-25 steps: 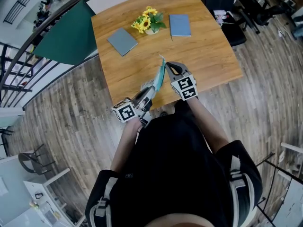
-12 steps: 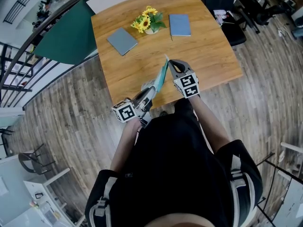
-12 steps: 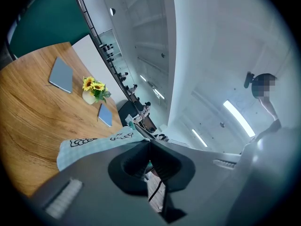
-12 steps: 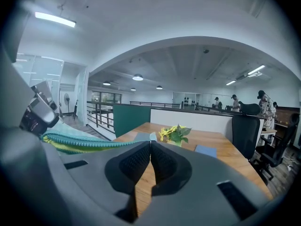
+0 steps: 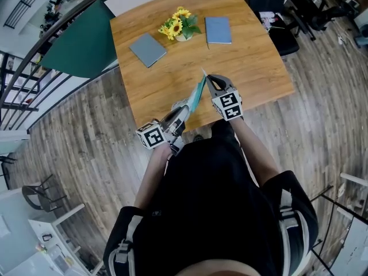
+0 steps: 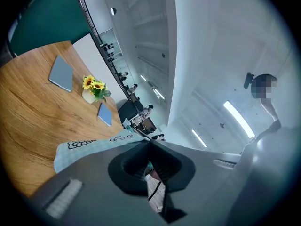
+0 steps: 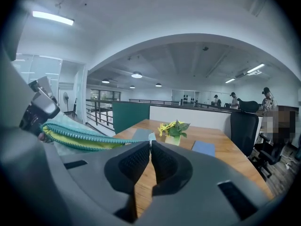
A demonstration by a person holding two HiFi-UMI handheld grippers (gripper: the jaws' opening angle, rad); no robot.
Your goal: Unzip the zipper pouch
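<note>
A teal checked zipper pouch (image 5: 195,94) hangs stretched in the air between my two grippers, above the near edge of the wooden table (image 5: 253,62). My left gripper (image 5: 180,110) is shut on its near end; in the left gripper view the pouch (image 6: 89,147) runs out to the left of the closed jaws of that gripper (image 6: 149,143). My right gripper (image 5: 208,78) pinches the pale zipper pull (image 7: 150,137) at the far end, and its jaws have just been opening a little with the pull still between them. The zipper teeth (image 7: 89,134) gape open toward the left gripper.
A small vase of sunflowers (image 5: 181,27) stands at the table's far side between two blue-grey notebooks (image 5: 148,49) (image 5: 218,30). A black office chair (image 5: 275,17) is at the far right. A dark green panel (image 5: 80,45) borders the table's left.
My right gripper has shifted slightly farther away and rightward with the pouch's far end, pulling the pouch a bit straighter. The left gripper has held still.
</note>
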